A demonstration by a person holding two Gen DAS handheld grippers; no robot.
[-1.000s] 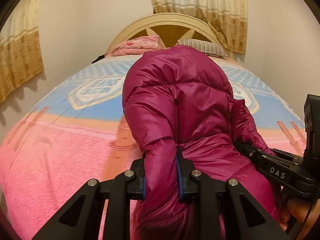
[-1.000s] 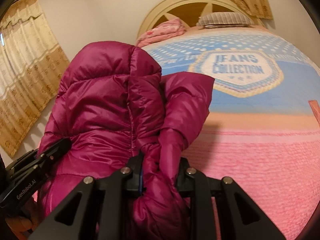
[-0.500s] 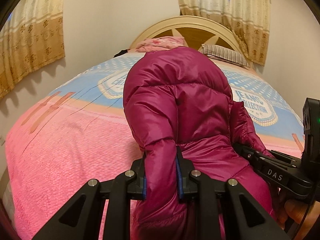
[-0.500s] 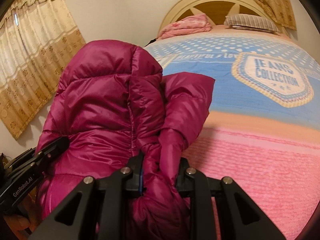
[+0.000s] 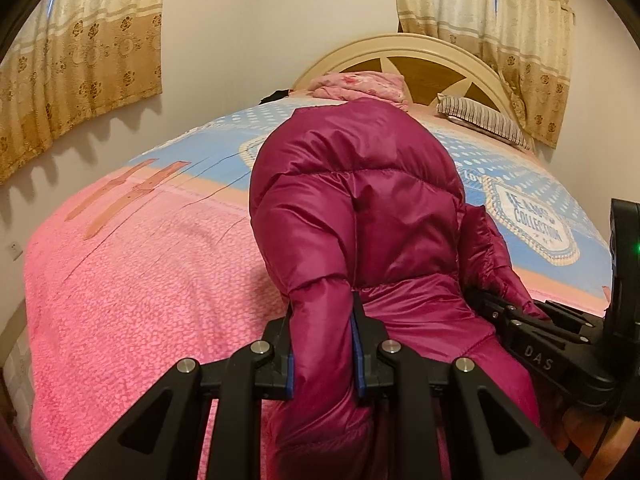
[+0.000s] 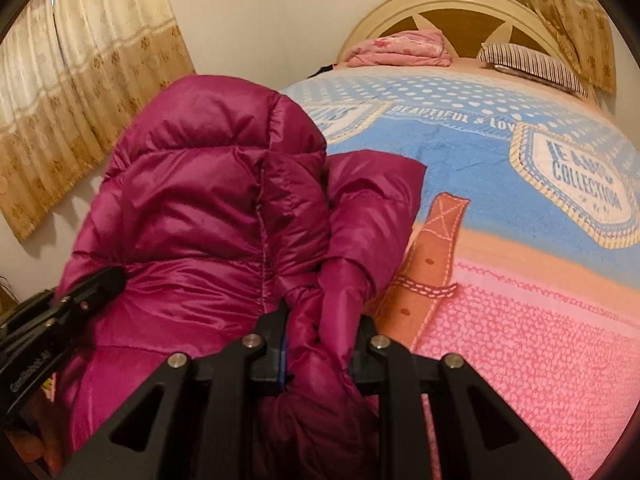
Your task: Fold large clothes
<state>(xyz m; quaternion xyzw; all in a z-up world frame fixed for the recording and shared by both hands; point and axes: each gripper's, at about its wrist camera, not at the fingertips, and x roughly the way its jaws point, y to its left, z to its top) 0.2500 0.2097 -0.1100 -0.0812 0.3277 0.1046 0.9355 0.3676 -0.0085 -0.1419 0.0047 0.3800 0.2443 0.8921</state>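
The magenta puffer jacket (image 5: 360,216) hangs bunched between my two grippers, lifted above the near, pink end of the bed (image 5: 132,300) — none of it looks properly laid out on the blanket (image 6: 540,340) yet. My left gripper (image 5: 322,344) has its jaws drawn narrow on a padded fold of the jacket, the blue-edged pads pressing into the fabric from both sides. My right gripper (image 6: 320,344) is pinched the same way on a thicker wad, where what seems to be a sleeve doubles over the body.

What the next move turns on, as I judge it: the jacket's long axis runs away from my fingers toward the headboard (image 5: 404,46), with the hood or shoulder end bulging farthest from me and the part I hold nearest. Both hands sit side by side at one end, about equally near, so the bulk would have to travel forward and down onto the bed to lie flat.

The shell is glossy and slick, quilted into fat horizontal baffles, puffed with air — I expect it to spring back and slide unless it is pressed down.
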